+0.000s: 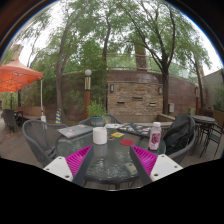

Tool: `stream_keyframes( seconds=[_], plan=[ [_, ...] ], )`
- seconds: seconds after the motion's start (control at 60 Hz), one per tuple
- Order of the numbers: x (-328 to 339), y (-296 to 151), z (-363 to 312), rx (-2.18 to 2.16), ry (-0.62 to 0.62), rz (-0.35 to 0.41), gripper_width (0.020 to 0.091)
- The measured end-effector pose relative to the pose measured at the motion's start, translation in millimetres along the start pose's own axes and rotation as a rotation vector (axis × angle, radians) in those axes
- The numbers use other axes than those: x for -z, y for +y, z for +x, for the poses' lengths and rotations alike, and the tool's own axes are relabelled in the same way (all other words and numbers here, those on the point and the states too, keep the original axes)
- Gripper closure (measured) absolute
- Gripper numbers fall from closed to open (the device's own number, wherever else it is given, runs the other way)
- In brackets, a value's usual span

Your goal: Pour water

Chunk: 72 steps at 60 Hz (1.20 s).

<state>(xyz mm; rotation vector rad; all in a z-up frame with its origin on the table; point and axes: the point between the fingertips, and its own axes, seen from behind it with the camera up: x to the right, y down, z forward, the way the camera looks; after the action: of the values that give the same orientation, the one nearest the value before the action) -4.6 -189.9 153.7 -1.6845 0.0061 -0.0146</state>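
Bottle (pixel 155 136) upright — fingers (pixel 85 156) spread, apart.

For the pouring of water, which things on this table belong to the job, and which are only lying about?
For the job:
- tongs, open, holding nothing
- white cup, beyond the tongs
- bottle, with a pink label, to the right of the cup

Lying about:
- coloured papers on the glass table
- chairs
- orange umbrella
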Motion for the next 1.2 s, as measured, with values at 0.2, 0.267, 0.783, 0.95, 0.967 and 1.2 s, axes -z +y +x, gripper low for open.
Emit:
stream_keyframes(
  seconds=[0.2,0.267,0.783,0.95,0.967,1.2],
  plan=[
    [-1.8,1.4,7.8,0.001,0.014,-0.003,0.0265],
    [-9.9,3.4,20.7,0.001,0.027,-0.005,0.0267],
    [-192.3,24.0,225.9,0.094,0.315,0.006,0.0275],
    [-251.0,26.2,252.6,0.075,0.357,-0.004,0.0278],
    [-256.2,27.0,253.1,0.077,0.363,0.001,0.0282],
    [-270.7,31.4,263.7,0.056,0.406,0.018,0.0605]
  ],
)
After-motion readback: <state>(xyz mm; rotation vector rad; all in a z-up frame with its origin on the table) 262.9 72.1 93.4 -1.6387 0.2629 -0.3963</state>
